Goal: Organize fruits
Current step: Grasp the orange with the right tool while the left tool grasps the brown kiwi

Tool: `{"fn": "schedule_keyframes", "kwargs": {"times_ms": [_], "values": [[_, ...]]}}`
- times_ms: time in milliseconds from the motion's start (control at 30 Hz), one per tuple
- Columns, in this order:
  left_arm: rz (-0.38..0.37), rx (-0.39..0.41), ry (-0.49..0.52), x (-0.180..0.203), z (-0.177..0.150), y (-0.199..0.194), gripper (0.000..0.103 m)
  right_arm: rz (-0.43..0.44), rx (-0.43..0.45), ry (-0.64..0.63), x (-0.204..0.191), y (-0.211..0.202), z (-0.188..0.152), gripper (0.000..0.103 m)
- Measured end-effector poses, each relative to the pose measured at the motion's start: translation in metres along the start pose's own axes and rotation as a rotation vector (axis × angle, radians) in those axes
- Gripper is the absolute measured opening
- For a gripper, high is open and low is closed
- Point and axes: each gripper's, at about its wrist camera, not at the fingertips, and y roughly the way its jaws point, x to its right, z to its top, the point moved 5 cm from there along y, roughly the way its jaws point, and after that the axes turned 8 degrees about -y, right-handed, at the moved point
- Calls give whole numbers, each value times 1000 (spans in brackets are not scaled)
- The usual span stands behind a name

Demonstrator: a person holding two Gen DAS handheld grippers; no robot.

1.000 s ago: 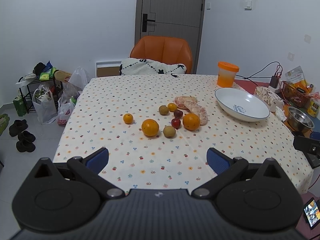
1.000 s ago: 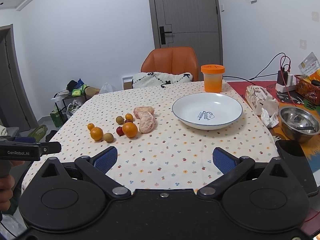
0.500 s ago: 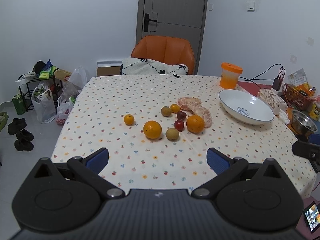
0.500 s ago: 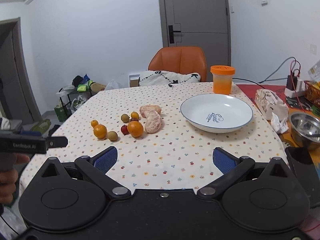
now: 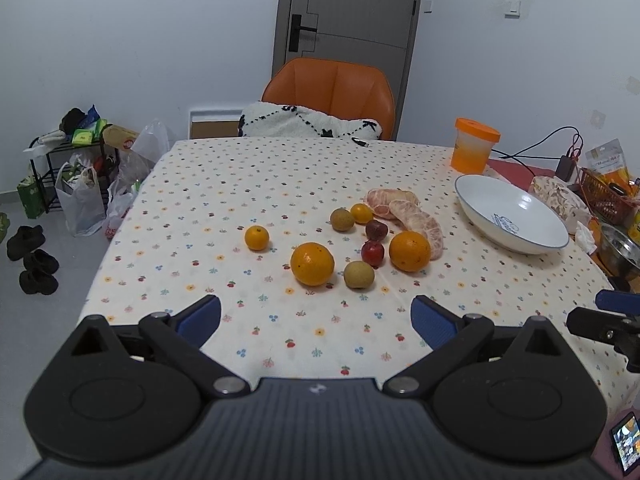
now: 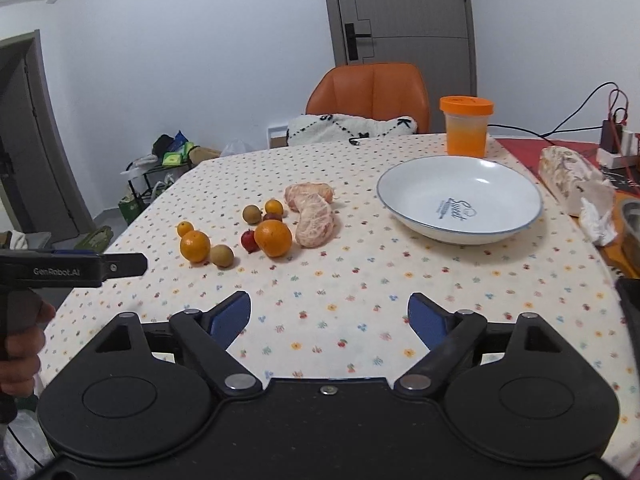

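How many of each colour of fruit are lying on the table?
Orange: 4
Brown: 2
Red: 2
Peeled pink pieces: 2
Total: 10

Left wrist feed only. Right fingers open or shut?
Observer: Open. The right gripper has its fingers wide apart, with nothing between them.
Operator: Is the bowl's near inner wall clear? I can't see it.
Observer: Yes. The bowl is empty all round, with only printed lettering in the bottom.
Operator: How does my gripper look from there?
Observer: The left gripper shows side-on at the table's left edge, level, with a hand on its handle.
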Motion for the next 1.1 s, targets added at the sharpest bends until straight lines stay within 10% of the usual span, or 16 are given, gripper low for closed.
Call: {"fn": "schedule_keyframes", "kwargs": {"times_ms": [567,1100], "values": [[-69,-76,-39,18,1,57,57,83,-26,59,-5,53,10,59],[-52,-114,-24,31,4,104,32,119,-50,112,-2,91,16,59]]}}
